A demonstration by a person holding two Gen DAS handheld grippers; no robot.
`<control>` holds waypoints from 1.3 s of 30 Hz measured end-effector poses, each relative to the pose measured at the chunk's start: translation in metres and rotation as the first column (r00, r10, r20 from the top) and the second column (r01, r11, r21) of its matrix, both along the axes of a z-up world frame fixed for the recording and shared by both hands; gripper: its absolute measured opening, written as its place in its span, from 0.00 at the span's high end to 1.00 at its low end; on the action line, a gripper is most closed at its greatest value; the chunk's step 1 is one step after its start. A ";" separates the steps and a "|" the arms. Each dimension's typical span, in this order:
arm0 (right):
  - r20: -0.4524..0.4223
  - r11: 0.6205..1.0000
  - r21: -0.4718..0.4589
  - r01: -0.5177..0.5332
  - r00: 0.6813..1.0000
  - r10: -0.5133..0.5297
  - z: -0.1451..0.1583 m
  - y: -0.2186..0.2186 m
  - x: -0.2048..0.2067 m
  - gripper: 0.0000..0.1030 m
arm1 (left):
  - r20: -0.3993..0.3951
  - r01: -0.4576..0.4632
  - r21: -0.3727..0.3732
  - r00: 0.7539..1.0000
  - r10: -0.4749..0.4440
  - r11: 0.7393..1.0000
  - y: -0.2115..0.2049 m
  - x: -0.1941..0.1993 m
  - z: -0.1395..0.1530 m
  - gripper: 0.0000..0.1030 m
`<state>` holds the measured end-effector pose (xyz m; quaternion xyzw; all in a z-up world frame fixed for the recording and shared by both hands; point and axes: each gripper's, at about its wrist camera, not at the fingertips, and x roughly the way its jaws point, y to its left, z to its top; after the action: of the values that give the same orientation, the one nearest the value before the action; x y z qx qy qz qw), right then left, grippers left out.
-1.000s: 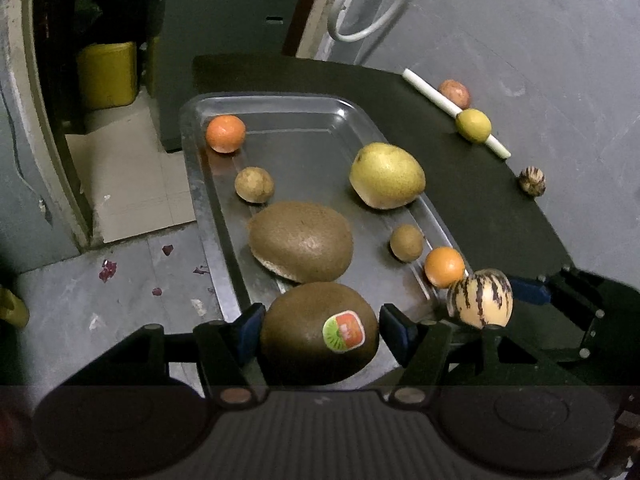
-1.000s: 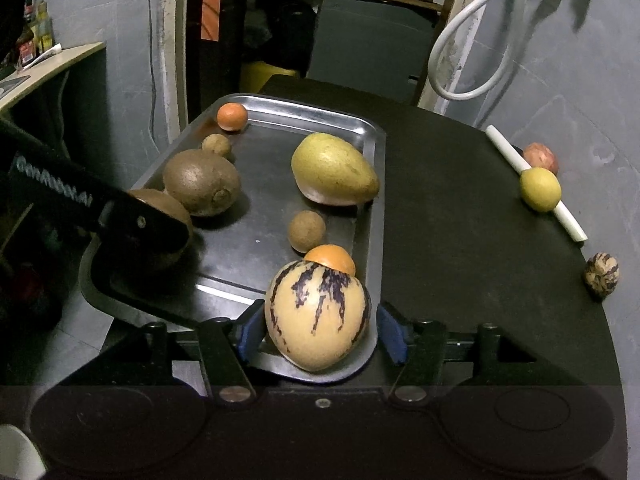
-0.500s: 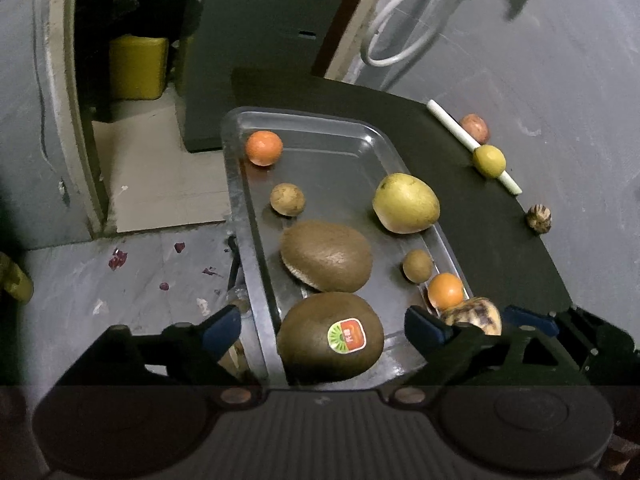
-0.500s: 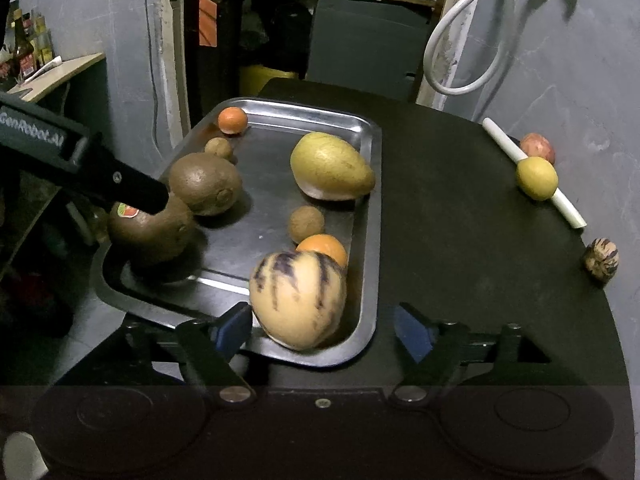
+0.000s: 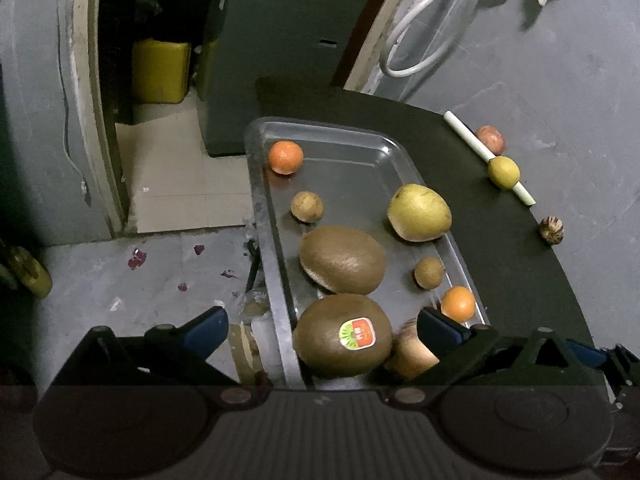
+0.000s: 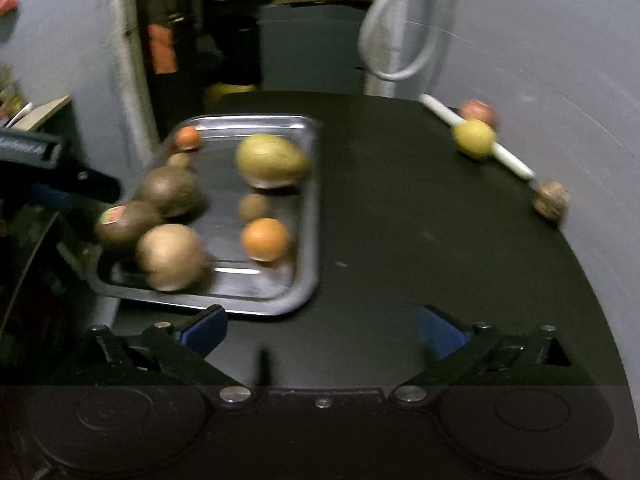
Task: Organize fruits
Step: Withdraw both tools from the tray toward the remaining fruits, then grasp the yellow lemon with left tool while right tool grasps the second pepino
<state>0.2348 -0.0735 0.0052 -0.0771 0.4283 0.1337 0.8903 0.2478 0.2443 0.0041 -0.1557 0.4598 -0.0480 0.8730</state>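
Note:
A steel tray (image 5: 264, 216) on the black table holds several fruits: a stickered kiwi (image 5: 342, 334) at its near end, a second kiwi (image 5: 342, 259), a yellow pear (image 5: 418, 212), two oranges and two small brown fruits. The striped melon (image 6: 170, 256) lies in the tray beside the stickered kiwi (image 6: 120, 220). My left gripper (image 5: 322, 328) is open and empty, just above the stickered kiwi. My right gripper (image 6: 320, 330) is open and empty over bare table, right of the tray (image 6: 312, 220). This view is blurred.
On the table's right edge lie a white stick (image 5: 486, 154), a yellow lemon (image 5: 503, 172), a reddish fruit (image 5: 490, 139) and a small striped fruit (image 5: 551, 230). A white hose (image 5: 420, 28) hangs on the grey wall. The floor drops off left of the tray.
Both grippers opened and let go: the stickered kiwi and the striped melon now rest in the tray. Both grippers pulled back; the right one swung to the right.

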 end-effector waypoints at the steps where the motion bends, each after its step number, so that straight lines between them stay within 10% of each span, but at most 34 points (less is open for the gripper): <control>1: -0.006 1.000 0.003 0.027 1.000 -0.027 0.000 -0.006 0.000 0.01 | 0.004 0.001 0.003 1.000 -0.001 1.000 -0.003 0.001 0.001 0.01; 17: -0.079 0.936 -0.045 0.348 0.933 -0.350 -0.018 -0.113 0.002 0.01 | 0.044 0.105 0.044 0.993 -0.107 0.994 -0.094 0.039 0.025 0.01; 39: -0.004 0.876 0.111 0.469 0.882 -0.472 -0.035 -0.179 0.141 0.01 | 0.066 0.246 0.123 0.965 -0.255 0.961 -0.247 0.200 0.029 0.01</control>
<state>0.3758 -0.2521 -0.0294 0.0763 0.4159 -0.0642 0.9039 0.4483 -0.0026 0.0331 -0.0443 0.4422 -0.1382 0.8851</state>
